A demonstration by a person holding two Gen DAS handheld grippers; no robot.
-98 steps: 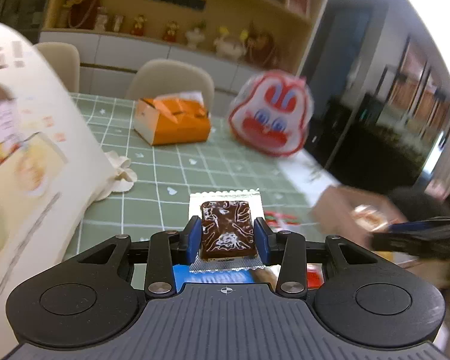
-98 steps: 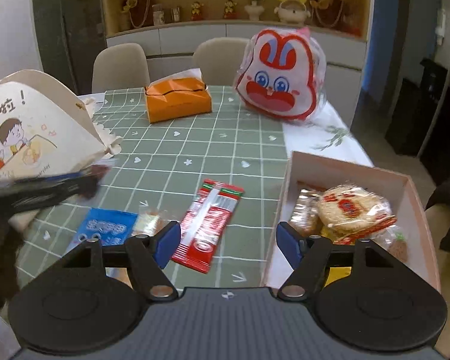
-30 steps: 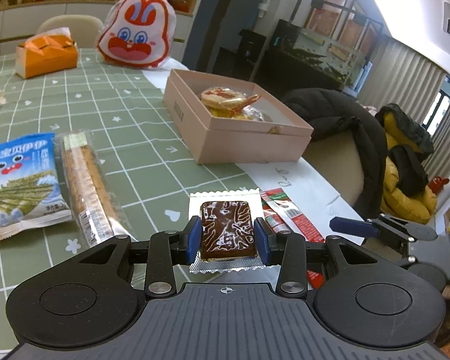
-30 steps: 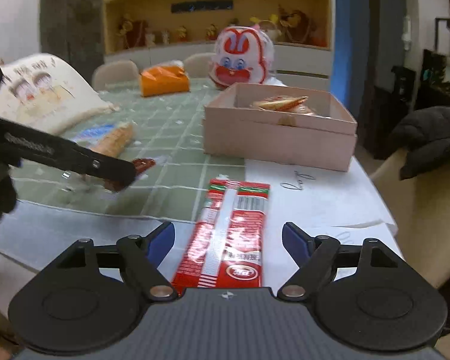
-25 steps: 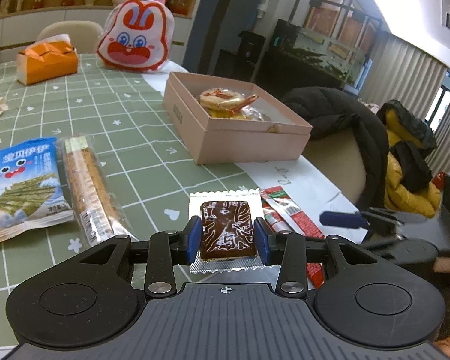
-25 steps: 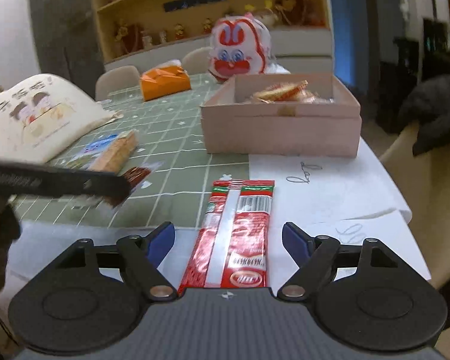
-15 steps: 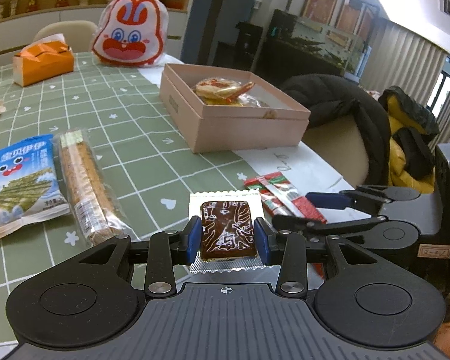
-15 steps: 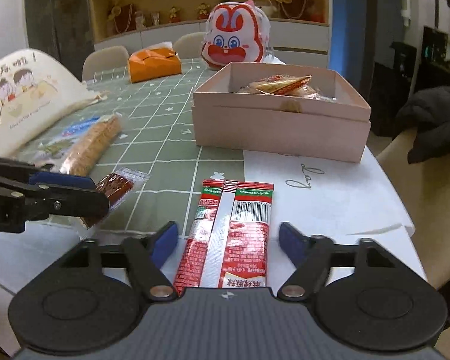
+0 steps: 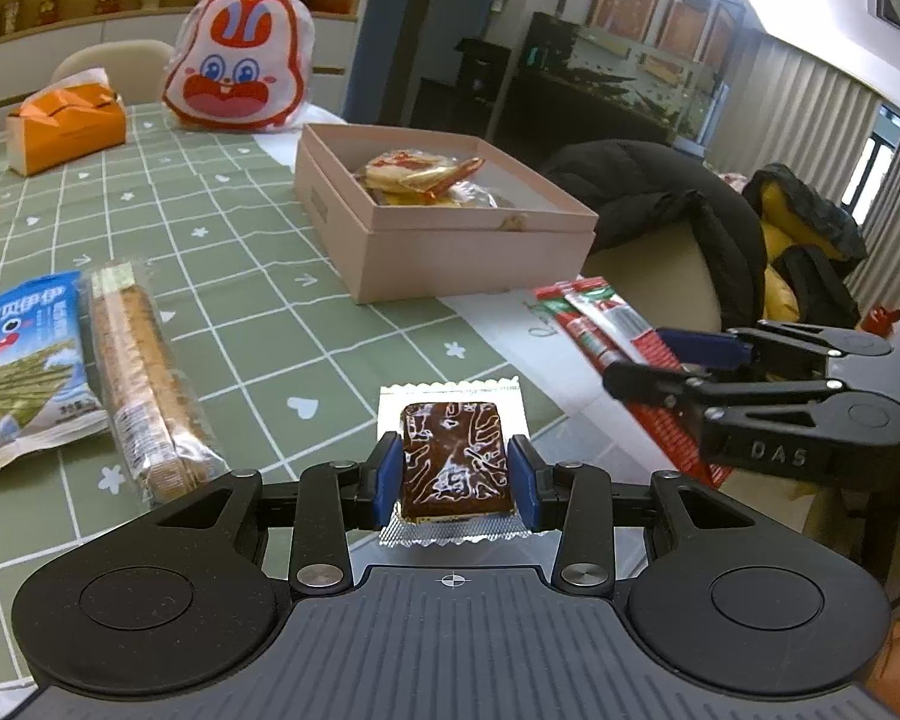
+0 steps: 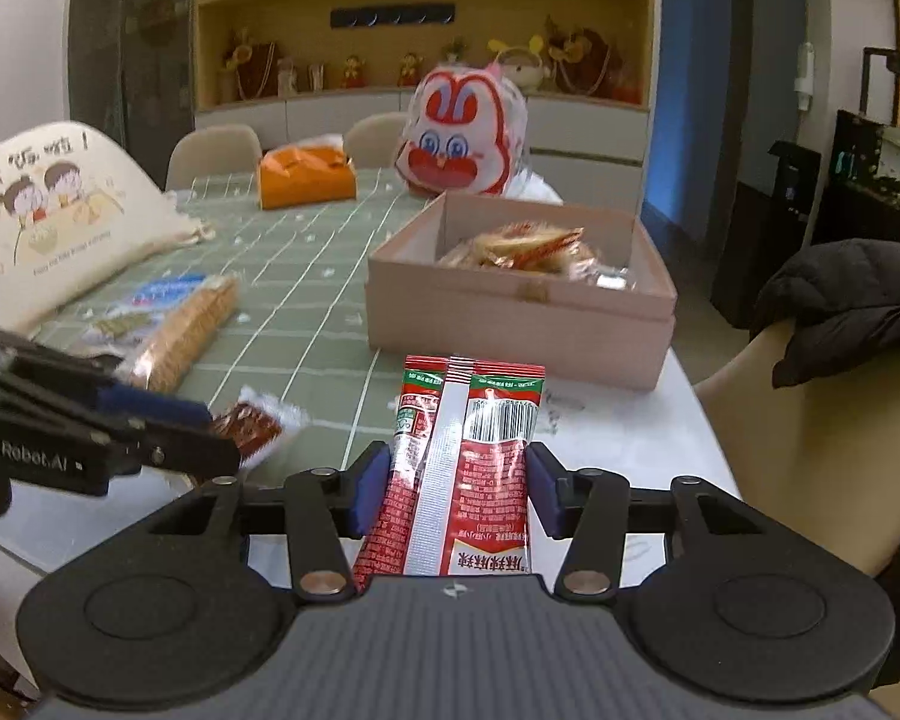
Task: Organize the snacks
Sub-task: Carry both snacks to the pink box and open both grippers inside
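Between the right hand-held gripper (image 10: 457, 489) pads, red sachet (image 10: 465, 468) now pinched, newly closed from spread. Left hand-held gripper (image 9: 455, 474) still clamps brown snack (image 9: 453, 459). Pink box (image 9: 450, 252) ahead; both ready to drop.

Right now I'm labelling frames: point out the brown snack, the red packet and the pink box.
brown snack (image 9: 453, 457), left wrist view, wrapper middle.
red packet (image 10: 486, 468), right wrist view, printed back.
pink box (image 9: 450, 252), left wrist view, side wall.
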